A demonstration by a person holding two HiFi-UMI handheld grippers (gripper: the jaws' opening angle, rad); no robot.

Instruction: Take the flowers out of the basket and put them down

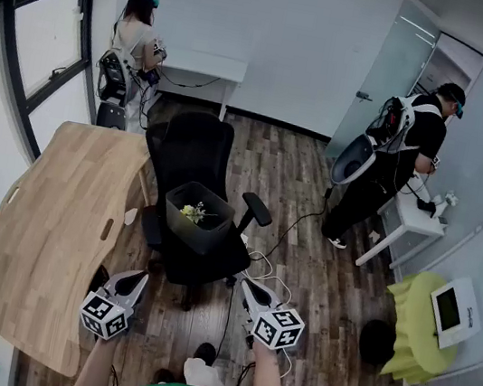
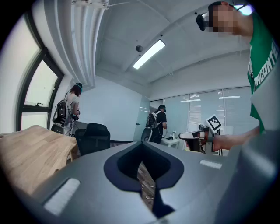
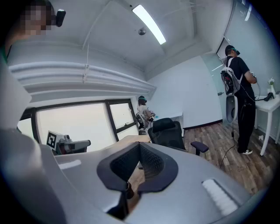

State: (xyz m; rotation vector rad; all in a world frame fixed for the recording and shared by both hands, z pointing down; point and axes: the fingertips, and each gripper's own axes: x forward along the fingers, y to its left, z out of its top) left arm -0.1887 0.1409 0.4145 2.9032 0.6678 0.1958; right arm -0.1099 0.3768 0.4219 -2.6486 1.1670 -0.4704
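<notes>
A dark grey basket stands on the seat of a black office chair in the middle of the room. Pale yellow flowers lie inside it. My left gripper is held below and left of the chair, jaws together, nothing in them. My right gripper hovers below and right of the chair, also shut and empty. Both are well short of the basket. In the left gripper view the jaws point level past the chair; the basket is hidden there.
A light wooden table runs along the left, close to the left gripper. White cables lie on the wood floor by the chair. Two people stand at white desks at the back. A yellow round table is at the right.
</notes>
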